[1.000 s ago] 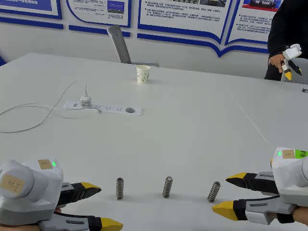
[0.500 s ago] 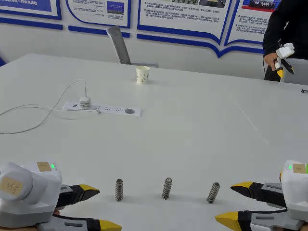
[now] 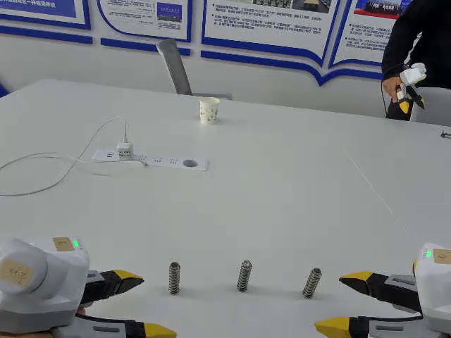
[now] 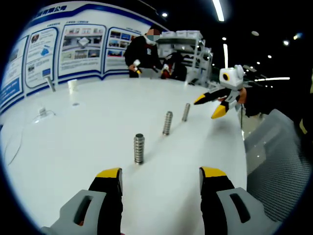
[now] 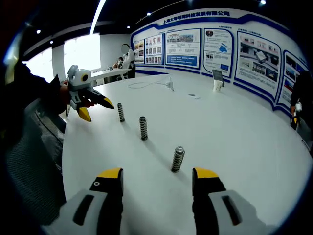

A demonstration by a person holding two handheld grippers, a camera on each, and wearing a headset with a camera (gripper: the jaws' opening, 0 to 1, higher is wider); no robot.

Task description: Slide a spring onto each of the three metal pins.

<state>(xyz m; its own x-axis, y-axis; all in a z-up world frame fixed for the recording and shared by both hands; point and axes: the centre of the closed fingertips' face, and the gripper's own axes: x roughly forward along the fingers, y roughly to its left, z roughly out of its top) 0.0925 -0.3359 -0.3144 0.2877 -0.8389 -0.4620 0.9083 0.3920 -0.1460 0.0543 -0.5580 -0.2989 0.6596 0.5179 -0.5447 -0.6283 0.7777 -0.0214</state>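
Observation:
Three metal pins stand in a row near the table's front edge, each with a spring around it: left spring [image 3: 174, 277], middle spring [image 3: 244, 275], right spring [image 3: 311, 282]. My left gripper [image 3: 144, 304] is open at the lower left, its yellow tips just left of the left spring [image 4: 139, 148]. My right gripper [image 3: 345, 303] is open at the lower right, its tips a short way right of the right spring [image 5: 177, 158]. Nothing is between either pair of fingers. The right gripper [image 4: 213, 104] also appears across the row in the left gripper view.
A white power strip [image 3: 151, 159] with a plugged charger and trailing cable lies mid-left. A paper cup [image 3: 208, 109] stands farther back, with a grey chair [image 3: 176, 65] behind. A person at far right holds another gripper [image 3: 405, 82]. The white table [image 3: 282, 190] is bare in the middle.
Both grippers have drawn back toward the table's near edge and away from the springs, the right one farthest. The springs stay on their pins. The person at far right shifted a little left.

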